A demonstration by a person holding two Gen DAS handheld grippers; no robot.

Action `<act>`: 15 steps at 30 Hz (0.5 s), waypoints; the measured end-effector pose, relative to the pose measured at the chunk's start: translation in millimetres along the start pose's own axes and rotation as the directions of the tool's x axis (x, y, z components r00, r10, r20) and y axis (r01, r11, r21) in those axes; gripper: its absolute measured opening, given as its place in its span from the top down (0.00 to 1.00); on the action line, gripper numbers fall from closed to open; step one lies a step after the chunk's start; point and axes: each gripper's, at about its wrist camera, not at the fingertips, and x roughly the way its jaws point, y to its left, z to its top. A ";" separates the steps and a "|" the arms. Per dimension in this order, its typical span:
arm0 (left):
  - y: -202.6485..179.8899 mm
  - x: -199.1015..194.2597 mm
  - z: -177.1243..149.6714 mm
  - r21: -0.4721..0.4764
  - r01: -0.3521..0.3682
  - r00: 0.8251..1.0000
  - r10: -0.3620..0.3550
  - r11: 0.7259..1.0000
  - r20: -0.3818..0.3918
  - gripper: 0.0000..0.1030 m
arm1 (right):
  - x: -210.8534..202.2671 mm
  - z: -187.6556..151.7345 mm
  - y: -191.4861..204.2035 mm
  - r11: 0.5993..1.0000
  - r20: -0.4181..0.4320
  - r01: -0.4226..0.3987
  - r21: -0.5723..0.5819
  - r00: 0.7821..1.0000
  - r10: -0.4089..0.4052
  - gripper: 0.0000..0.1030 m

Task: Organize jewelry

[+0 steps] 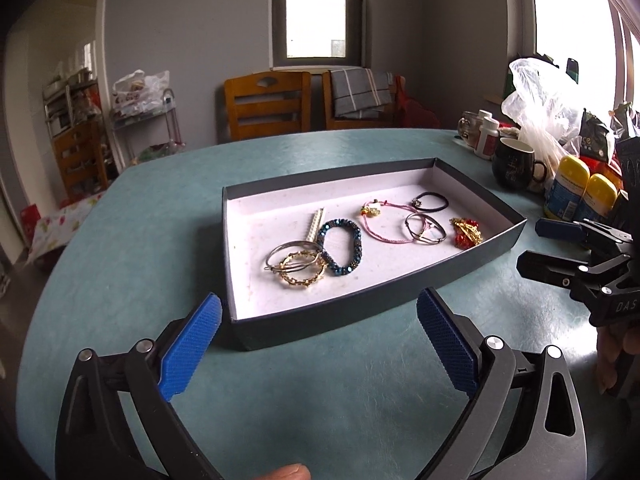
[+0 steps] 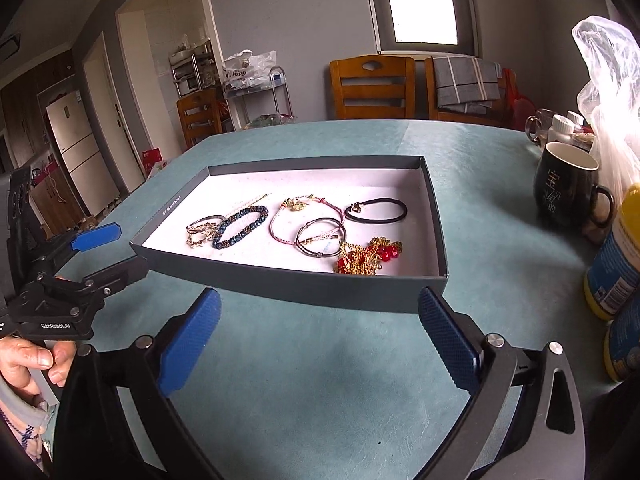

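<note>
A dark shallow box (image 1: 400, 306) (image 2: 304, 288) with a white inside sits on the teal table. It holds a blue beaded bracelet (image 1: 342, 246) (image 2: 240, 227), gold and silver bangles (image 1: 298, 266) (image 2: 202, 232), a pink cord bracelet (image 1: 382, 224) (image 2: 306, 216), a black hair tie (image 1: 431, 201) (image 2: 376, 210), a thin grey bracelet (image 1: 425, 227) (image 2: 320, 236) and a red-and-gold chain (image 1: 466, 233) (image 2: 366, 258). My left gripper (image 1: 318, 344) is open and empty before the box's near edge. My right gripper (image 2: 320, 340) is open and empty at its near side.
A black mug (image 1: 514, 164) (image 2: 568, 186), yellow-capped bottles (image 1: 580, 190) (image 2: 616, 256), pill bottles (image 1: 488, 136) and a plastic bag (image 1: 540, 100) (image 2: 612, 92) crowd the table's right side. Wooden chairs (image 1: 266, 104) (image 2: 372, 88) stand behind the table.
</note>
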 end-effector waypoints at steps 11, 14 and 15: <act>14.6 23.8 24.5 -0.108 0.004 0.998 0.002 0.994 0.056 0.03 | 31.5 26.6 -2.7 1.000 0.009 0.022 0.000 1.000 -0.022 0.05; 13.1 26.0 23.6 -0.092 -0.010 0.999 0.014 0.996 0.044 0.03 | 41.8 28.9 0.1 1.000 -0.028 0.023 -0.015 0.999 -0.023 0.05; 12.7 24.9 23.3 -0.089 -0.012 0.999 0.016 0.996 0.049 0.03 | 42.5 28.7 0.9 0.999 -0.033 0.027 -0.019 0.999 -0.028 0.05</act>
